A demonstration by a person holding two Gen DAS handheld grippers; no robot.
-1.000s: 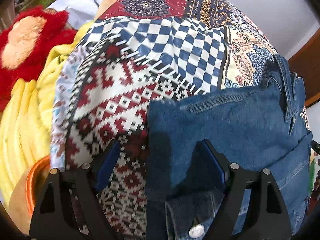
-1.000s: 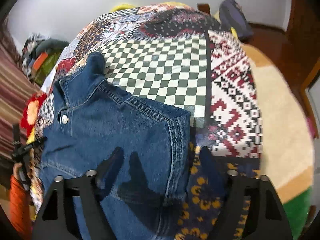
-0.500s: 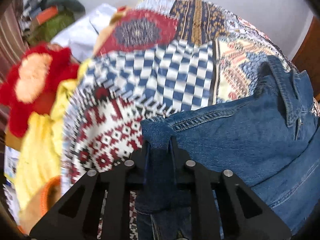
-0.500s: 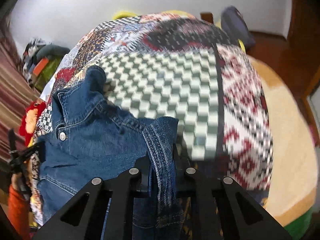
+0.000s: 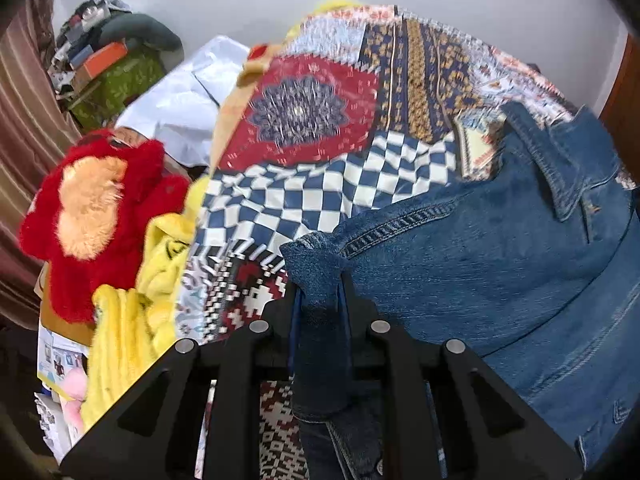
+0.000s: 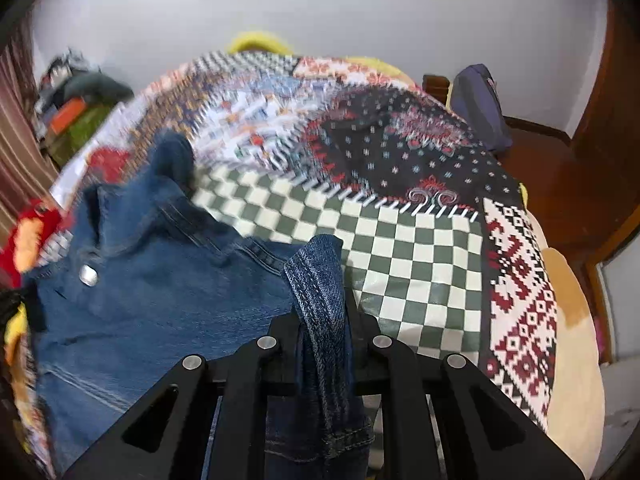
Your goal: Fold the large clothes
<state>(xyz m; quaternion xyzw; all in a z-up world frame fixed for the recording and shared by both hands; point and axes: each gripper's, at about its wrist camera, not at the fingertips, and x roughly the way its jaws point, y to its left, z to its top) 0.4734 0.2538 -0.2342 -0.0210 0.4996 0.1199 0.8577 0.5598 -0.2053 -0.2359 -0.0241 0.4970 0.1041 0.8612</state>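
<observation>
A blue denim jacket (image 5: 500,264) lies on a patchwork bedspread (image 5: 320,120), collar toward the far side. My left gripper (image 5: 320,300) is shut on a bunched shoulder corner of the jacket and holds it lifted above the bedspread. In the right wrist view, my right gripper (image 6: 322,312) is shut on the other shoulder corner of the denim jacket (image 6: 160,280), which hangs from the jaws over the bedspread (image 6: 400,240). A metal button shows near the collar (image 6: 89,276).
A red plush toy (image 5: 92,208) and yellow blanket (image 5: 128,320) lie left of the bed. Clutter and boxes (image 5: 104,64) sit by the wall. A dark backpack (image 6: 480,104) and wooden floor lie at the far right.
Both grippers closed on the jacket's shoulder corners and lifted them up off the bedspread; the views now tilt higher toward the wall.
</observation>
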